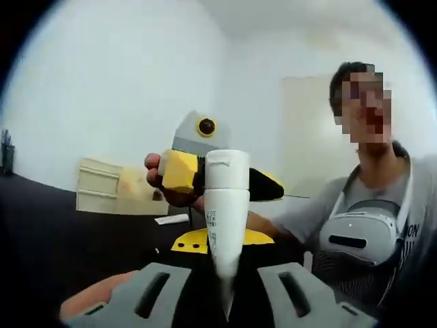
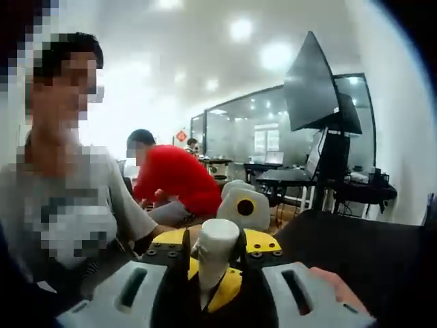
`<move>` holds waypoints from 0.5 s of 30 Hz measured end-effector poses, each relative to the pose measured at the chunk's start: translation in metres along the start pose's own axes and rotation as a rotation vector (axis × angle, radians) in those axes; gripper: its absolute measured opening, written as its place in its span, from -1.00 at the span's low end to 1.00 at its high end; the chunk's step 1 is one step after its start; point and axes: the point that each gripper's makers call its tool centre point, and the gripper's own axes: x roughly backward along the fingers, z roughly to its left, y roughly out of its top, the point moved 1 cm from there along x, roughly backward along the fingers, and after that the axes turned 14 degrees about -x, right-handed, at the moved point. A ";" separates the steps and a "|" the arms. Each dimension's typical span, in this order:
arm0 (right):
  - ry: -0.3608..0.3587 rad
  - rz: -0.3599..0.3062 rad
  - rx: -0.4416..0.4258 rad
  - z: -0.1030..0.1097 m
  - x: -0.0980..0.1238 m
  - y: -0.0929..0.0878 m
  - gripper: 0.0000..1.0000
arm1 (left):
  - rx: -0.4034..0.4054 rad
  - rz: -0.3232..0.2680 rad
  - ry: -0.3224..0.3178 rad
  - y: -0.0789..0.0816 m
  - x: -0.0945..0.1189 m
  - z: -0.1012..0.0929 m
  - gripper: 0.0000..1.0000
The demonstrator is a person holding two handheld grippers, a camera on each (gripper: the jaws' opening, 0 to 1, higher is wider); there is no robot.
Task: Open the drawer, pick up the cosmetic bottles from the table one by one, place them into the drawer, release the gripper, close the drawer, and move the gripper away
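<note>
Two grippers face each other, one white tapered plastic cosmetic bottle [image 1: 226, 225] spanning between them, long axis along both views. Left gripper [image 1: 225, 290]: grey jaws spread wide, crimped tail between them, contact unclear. Right gripper [image 2: 212, 290]: jaws also apart; flat cap end points here. Drawer's direction: can't tell.
</note>
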 end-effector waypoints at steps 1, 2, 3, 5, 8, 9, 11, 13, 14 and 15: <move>-0.002 0.000 -0.014 -0.002 0.001 0.000 -0.61 | -0.011 0.003 0.010 -0.001 -0.001 0.001 -0.79; -0.006 0.000 -0.026 -0.003 0.002 0.000 -0.62 | -0.008 0.008 0.013 -0.001 0.000 0.002 -0.79; -0.011 -0.001 -0.038 -0.004 0.003 0.001 -0.63 | -0.016 0.009 0.042 -0.001 0.000 0.007 -0.78; -0.043 -0.013 -0.045 -0.008 0.006 0.005 -0.64 | -0.035 -0.005 0.106 0.002 0.001 0.018 -0.77; -0.126 -0.052 -0.041 -0.019 0.012 0.011 -0.65 | -0.074 -0.008 0.242 0.007 0.005 0.037 -0.70; -0.153 -0.065 -0.057 -0.024 0.016 0.013 -0.65 | -0.097 -0.002 0.310 0.008 0.007 0.047 -0.60; -0.201 -0.093 -0.076 -0.032 0.022 0.019 -0.65 | -0.157 0.034 0.411 0.009 0.011 0.060 -0.44; -0.280 -0.135 -0.089 -0.045 0.032 0.027 -0.65 | -0.189 0.045 0.514 0.012 0.015 0.071 -0.25; -0.312 -0.157 -0.069 -0.050 0.036 0.031 -0.65 | -0.218 0.049 0.549 0.014 0.017 0.074 -0.18; -0.353 -0.175 -0.074 -0.056 0.041 0.034 -0.65 | -0.242 0.057 0.587 0.016 0.018 0.077 -0.10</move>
